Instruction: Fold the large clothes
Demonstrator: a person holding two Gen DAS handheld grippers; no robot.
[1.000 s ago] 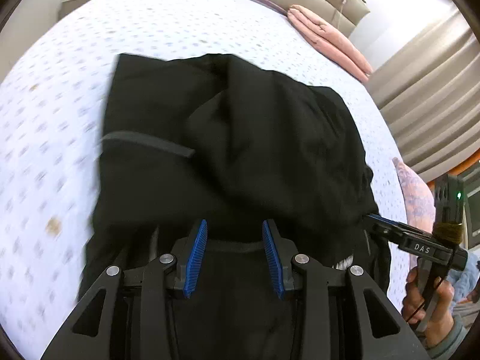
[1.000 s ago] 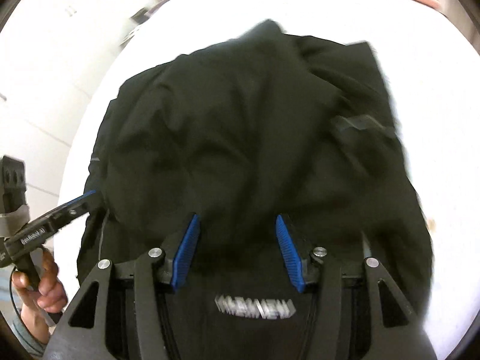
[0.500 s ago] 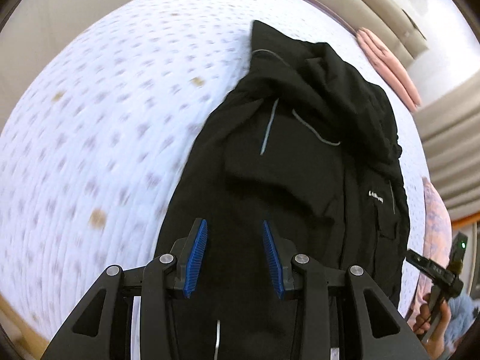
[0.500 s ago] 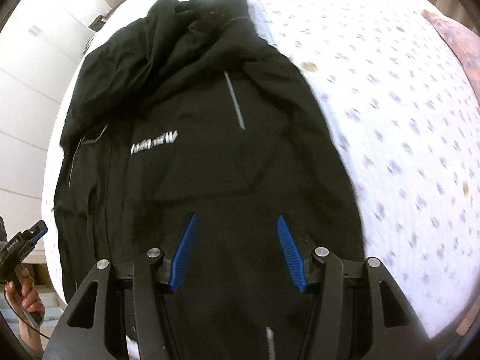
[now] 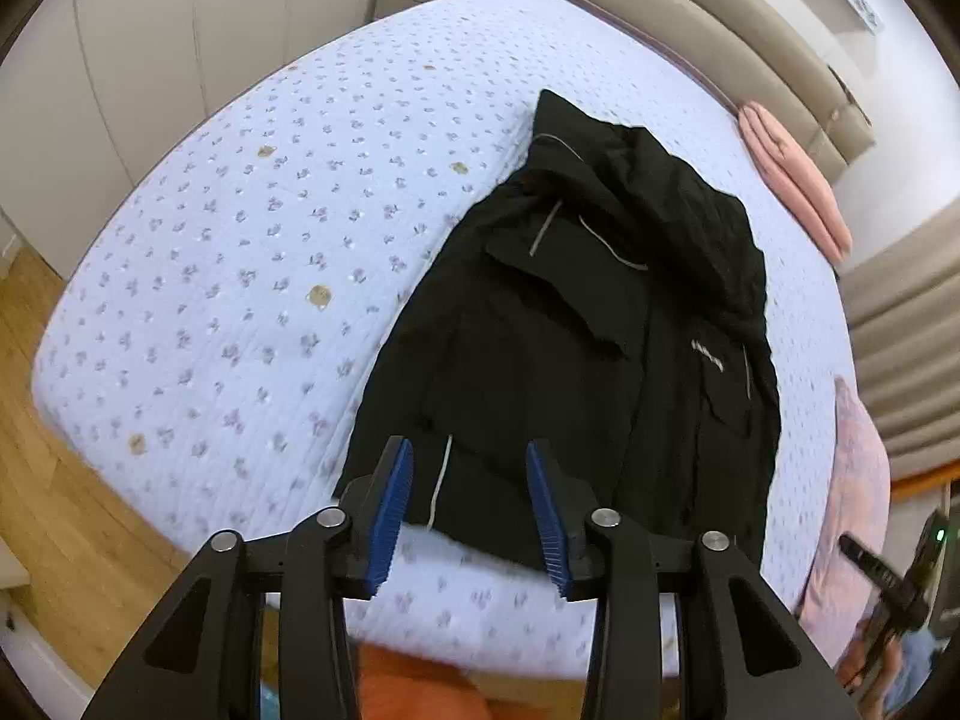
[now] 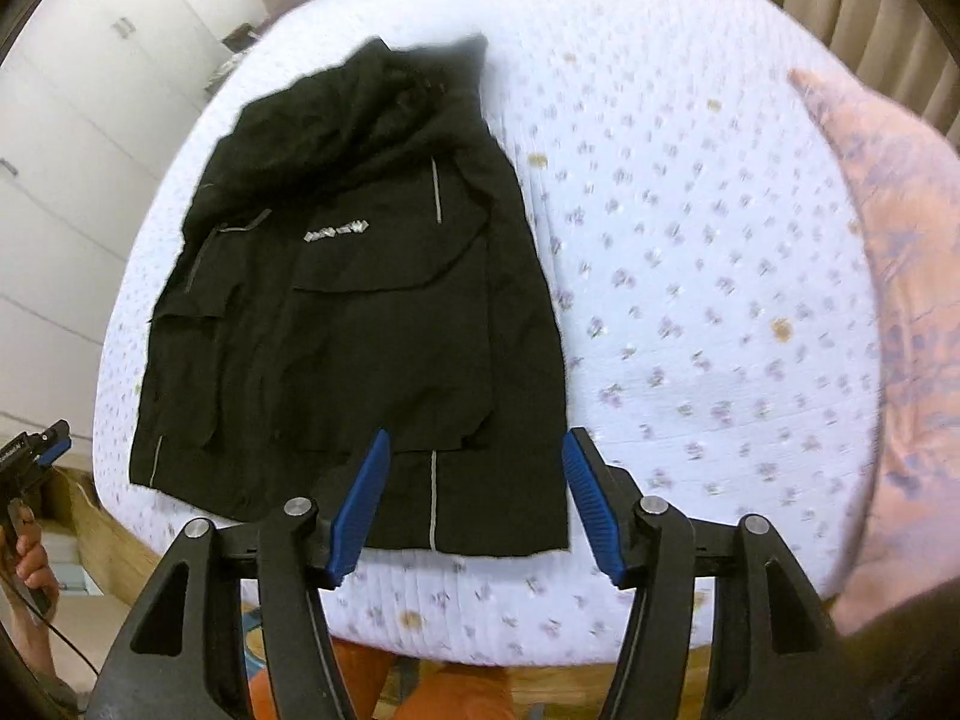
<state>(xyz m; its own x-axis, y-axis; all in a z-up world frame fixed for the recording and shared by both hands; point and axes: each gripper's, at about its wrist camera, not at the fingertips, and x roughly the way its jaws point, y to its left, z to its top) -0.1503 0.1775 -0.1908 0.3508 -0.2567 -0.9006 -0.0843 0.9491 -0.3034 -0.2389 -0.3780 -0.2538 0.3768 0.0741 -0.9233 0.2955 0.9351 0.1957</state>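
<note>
A black hooded jacket [image 5: 570, 360] with thin grey stripes lies spread lengthwise on the bed [image 5: 240, 270], hood at the far end and hem near the front edge. My left gripper [image 5: 468, 450] hovers above the hem's left part, its jaws opening, nothing between them. In the right wrist view the jacket [image 6: 360, 330] lies front up with a white logo on the chest. My right gripper [image 6: 478, 438] hangs over the hem's right corner, its jaws opening wide and free of cloth. Each view shows the other gripper at its edge, the right gripper [image 5: 888, 576] and the left gripper [image 6: 30, 456], each held by a hand.
The bed wears a white quilt [image 6: 690, 300] with small purple flowers. A pink folded cloth [image 5: 792, 180] lies by the headboard, and a pink patterned pillow [image 6: 900, 270] sits at the right side. Wooden floor [image 5: 60, 480] runs along the left, and white cupboards [image 6: 72, 120] stand behind.
Both grippers have pulled back and risen from close over the black fabric to the bed's front edge. The jacket now lies stretched out flat, and both pairs of jaws stand wider.
</note>
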